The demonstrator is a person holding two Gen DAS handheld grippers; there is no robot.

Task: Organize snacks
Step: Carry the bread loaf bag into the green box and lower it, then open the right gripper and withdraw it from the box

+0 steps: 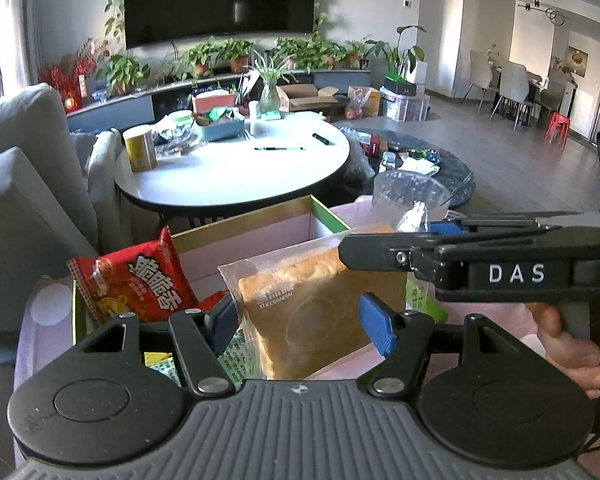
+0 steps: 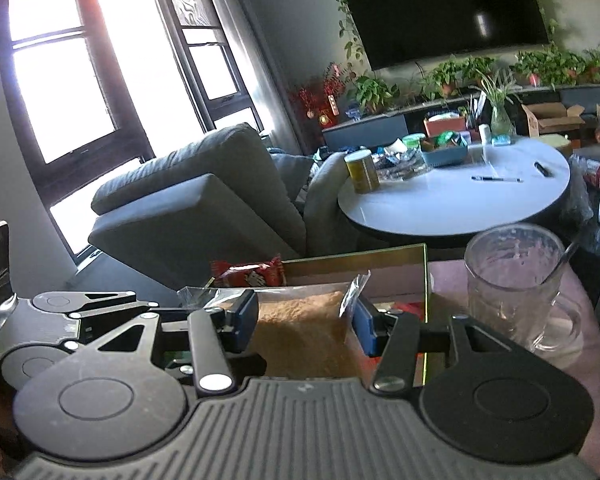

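Note:
A clear-wrapped yellow cake packet [image 1: 320, 300] stands on edge in an open cardboard box [image 1: 260, 216] on a pink-covered surface. My left gripper [image 1: 302, 320] has a blue pad on each side of the packet's near end and is shut on it. My right gripper [image 2: 306, 326] is shut on the same packet [image 2: 300, 328] from the right side; it crosses the left wrist view as a black arm [image 1: 480, 256]. A red snack bag [image 1: 140, 280] leans in the box's left part and also shows in the right wrist view [image 2: 252, 274].
A clear glass mug [image 2: 516, 280] stands on the pink surface right of the box. Green-printed packets [image 1: 240, 356] lie in the box bottom. A round white table [image 1: 236, 168] with a yellow can, pens and a blue tray is behind. A grey sofa [image 2: 196, 208] is left.

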